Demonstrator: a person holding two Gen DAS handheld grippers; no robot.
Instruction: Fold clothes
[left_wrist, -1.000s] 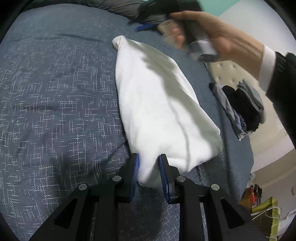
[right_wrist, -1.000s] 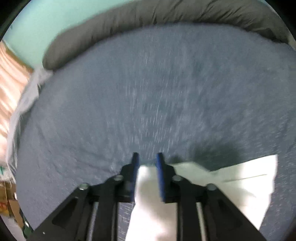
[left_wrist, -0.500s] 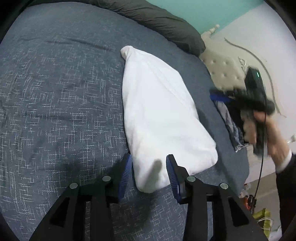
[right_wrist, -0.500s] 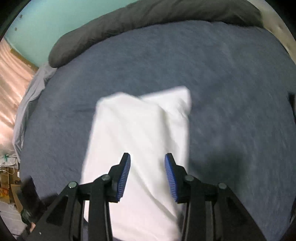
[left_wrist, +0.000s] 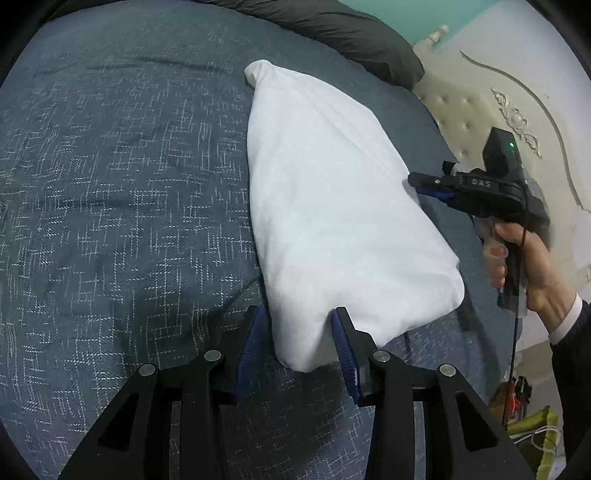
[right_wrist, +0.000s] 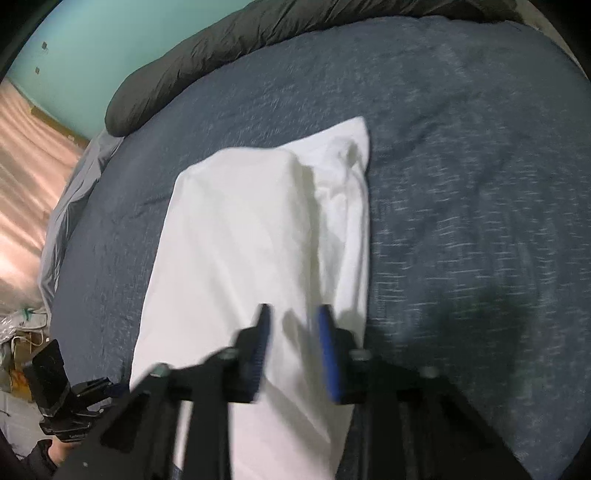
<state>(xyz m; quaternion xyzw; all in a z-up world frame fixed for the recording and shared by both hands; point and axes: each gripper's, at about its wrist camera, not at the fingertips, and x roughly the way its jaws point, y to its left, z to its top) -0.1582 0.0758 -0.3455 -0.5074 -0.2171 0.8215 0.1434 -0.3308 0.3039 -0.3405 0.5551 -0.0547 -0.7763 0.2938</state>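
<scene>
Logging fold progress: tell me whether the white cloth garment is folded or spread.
Folded: the white cloth garment lies as a compact, layered oblong on the blue-grey bedspread, with one layer's edge visible across its top.

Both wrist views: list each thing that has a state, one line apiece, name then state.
white garment: folded into a long bundle, lying flat on the bed.
left gripper: open, jaws astride the garment's near corner, not pinching.
right gripper: jaws apart and just been closing, white cloth between them; grip unclear.
blue bedspread: spread out, lightly creased.
dark duvet: bunched along the far edge.

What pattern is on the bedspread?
Dark blue bedspread with white crosshatch flecks; clearest in the left wrist view.
</scene>
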